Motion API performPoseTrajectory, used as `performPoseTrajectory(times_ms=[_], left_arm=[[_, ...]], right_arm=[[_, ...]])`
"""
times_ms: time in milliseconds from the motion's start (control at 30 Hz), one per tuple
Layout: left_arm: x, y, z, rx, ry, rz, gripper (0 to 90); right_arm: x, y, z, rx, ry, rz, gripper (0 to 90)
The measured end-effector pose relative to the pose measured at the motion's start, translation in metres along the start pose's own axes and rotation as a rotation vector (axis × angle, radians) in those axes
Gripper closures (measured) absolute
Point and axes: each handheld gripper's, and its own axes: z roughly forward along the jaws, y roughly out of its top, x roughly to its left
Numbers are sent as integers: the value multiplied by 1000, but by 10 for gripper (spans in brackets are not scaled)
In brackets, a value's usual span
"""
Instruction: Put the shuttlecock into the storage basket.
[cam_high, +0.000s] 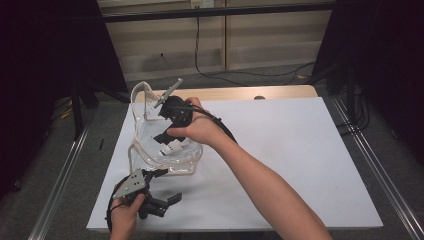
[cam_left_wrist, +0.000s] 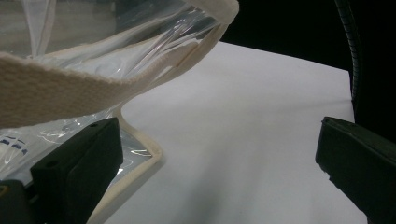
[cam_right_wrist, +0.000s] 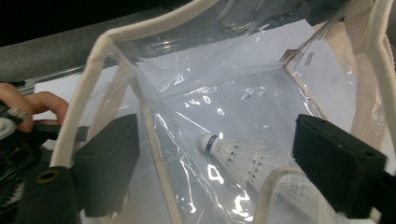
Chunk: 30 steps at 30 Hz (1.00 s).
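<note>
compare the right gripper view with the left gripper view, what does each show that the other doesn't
Right gripper view: a white shuttlecock lying on the floor of the clear bag, seen from above through the bag's open top, between the open jaws of the right gripper; the person's left hand is at the left edge.

Left gripper view: the bag's cream strap close up, the white table beside the bag, and the left gripper, jaws wide with nothing between them.

Both: the clear bag with its cream trim.

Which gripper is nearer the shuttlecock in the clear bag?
Right. The right gripper hangs open over the shuttlecock inside the clear bag; the left gripper sits outside, at the bag's near edge.
</note>
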Motion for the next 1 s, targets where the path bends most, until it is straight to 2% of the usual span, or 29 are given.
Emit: performPoseTrajectory(times_ms=[400,700,1000], left_arm=[[1,0,0,4,3,3,9],[-1,0,1,6,1,-1,8],[-1,0,0,5,2,-2,8]], right_arm=[[0,-10,-21,-55,50,24,75],[3,-14,-35,-48,78,1,57],[0,-19,-47,-52,78,10,47]])
